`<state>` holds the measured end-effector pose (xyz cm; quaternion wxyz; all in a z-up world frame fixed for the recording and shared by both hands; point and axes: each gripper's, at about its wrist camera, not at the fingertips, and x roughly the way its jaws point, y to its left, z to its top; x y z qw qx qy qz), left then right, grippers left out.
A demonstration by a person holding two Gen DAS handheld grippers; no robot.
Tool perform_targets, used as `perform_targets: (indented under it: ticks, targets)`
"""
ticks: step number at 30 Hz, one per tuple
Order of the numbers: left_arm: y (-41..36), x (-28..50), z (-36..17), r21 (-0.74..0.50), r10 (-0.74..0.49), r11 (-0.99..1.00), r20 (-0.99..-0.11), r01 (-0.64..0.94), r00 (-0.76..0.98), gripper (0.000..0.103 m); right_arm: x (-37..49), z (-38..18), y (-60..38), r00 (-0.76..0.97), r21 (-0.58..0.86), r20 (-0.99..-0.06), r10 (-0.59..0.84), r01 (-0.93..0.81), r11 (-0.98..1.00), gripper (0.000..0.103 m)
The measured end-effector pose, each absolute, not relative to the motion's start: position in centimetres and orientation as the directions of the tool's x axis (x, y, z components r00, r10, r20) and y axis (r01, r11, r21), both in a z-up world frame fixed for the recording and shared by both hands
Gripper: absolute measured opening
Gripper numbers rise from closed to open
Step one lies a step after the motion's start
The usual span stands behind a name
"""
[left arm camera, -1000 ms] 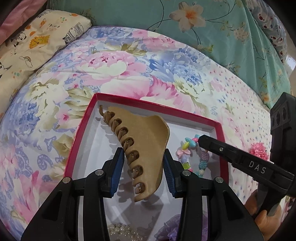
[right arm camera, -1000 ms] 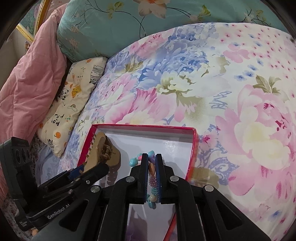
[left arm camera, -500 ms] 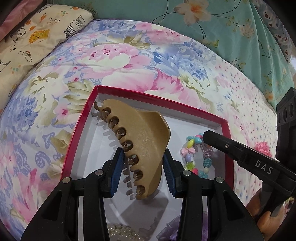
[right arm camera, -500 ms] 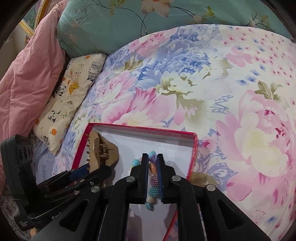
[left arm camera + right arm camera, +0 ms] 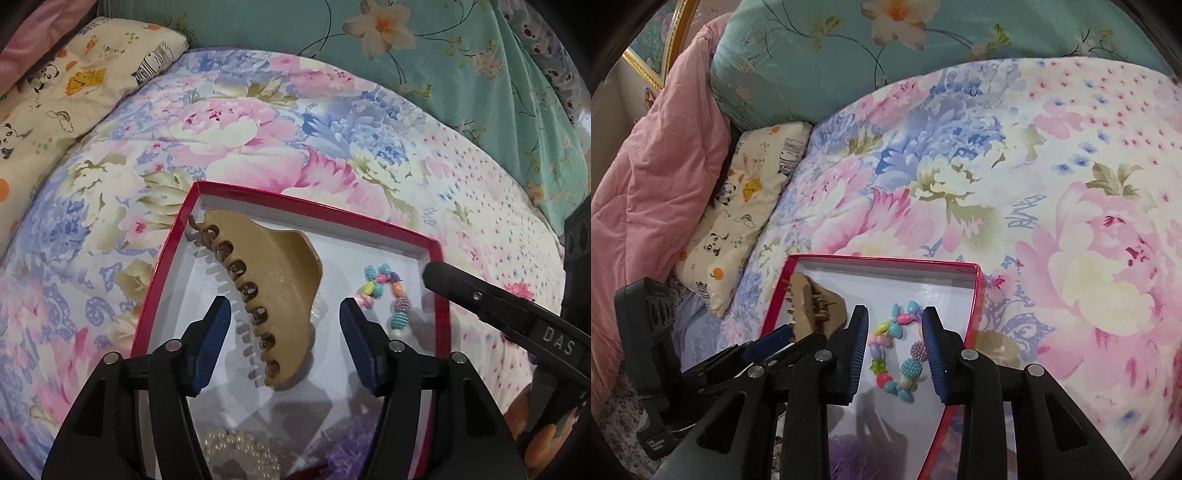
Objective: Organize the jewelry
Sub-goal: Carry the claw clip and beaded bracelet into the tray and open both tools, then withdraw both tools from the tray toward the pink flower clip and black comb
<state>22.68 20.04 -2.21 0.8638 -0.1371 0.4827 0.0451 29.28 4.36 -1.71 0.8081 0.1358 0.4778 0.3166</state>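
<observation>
- A tan hair clip (image 5: 275,295) lies inside my red box (image 5: 314,212) on the bed (image 5: 258,129), against its left wall; a bead bracelet (image 5: 895,349) lies at the right.
- My left gripper (image 5: 284,332) is spread wide around the clip, not touching it.
- My right gripper (image 5: 895,350) straddles the bracelet, released.
- Both pieces look placed; next I'd lift both grippers clear and fetch another piece.

Bed (image 5: 258,122) covered by a floral quilt in pink, blue and cream. Lying directly on it: a red-rimmed box (image 5: 317,212) with white floor, a cartoon-print pillow (image 5: 74,85) at the left edge, a teal floral pillow (image 5: 923,44) along the far side.
</observation>
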Motion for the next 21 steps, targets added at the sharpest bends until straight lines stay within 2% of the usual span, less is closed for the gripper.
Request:
perform_targets:
  ticks: [1, 3, 4, 7, 9, 21]
  targets:
    - [19.9, 22.5, -2.0, -0.192, -0.054, 0.959, -0.846, -0.208, 0.530, 0.062, 28.9, -1.4, 4.0, 0.347, 0.525, -0.681, 0.645, -0.381, 0.761, 0.033]
    - [19.7, 21.7, -1.6, -0.191, -0.051, 0.958, -0.848, -0.214, 0.528, 0.074, 28.1, -0.9, 3.2, 0.358, 0.523, -0.677, 0.643, -0.381, 0.763, 0.036]
    - [19.6, 21.2, -1.4, -0.194, -0.051, 0.956, -0.846, -0.218, 0.530, 0.076, 27.5, -0.7, 2.5, 0.364, 0.521, -0.676, 0.641, -0.379, 0.765, 0.037]
    - [19.2, 19.8, -0.8, -0.206, -0.056, 0.953, -0.841, -0.223, 0.537, 0.079, 26.0, -0.2, 1.2, 0.377, 0.510, -0.677, 0.631, -0.377, 0.773, 0.040]
    - [18.8, 18.8, -0.6, -0.219, -0.067, 0.950, -0.839, -0.223, 0.540, 0.081, 24.9, 0.1, 0.2, 0.386, 0.505, -0.676, 0.627, -0.378, 0.776, 0.046]
    - [14.8, 13.0, -0.1, -0.253, -0.115, 0.946, -0.845, -0.201, 0.523, 0.085, 19.1, 1.1, -8.6, 0.446, 0.524, -0.662, 0.602, -0.299, 0.798, 0.052]
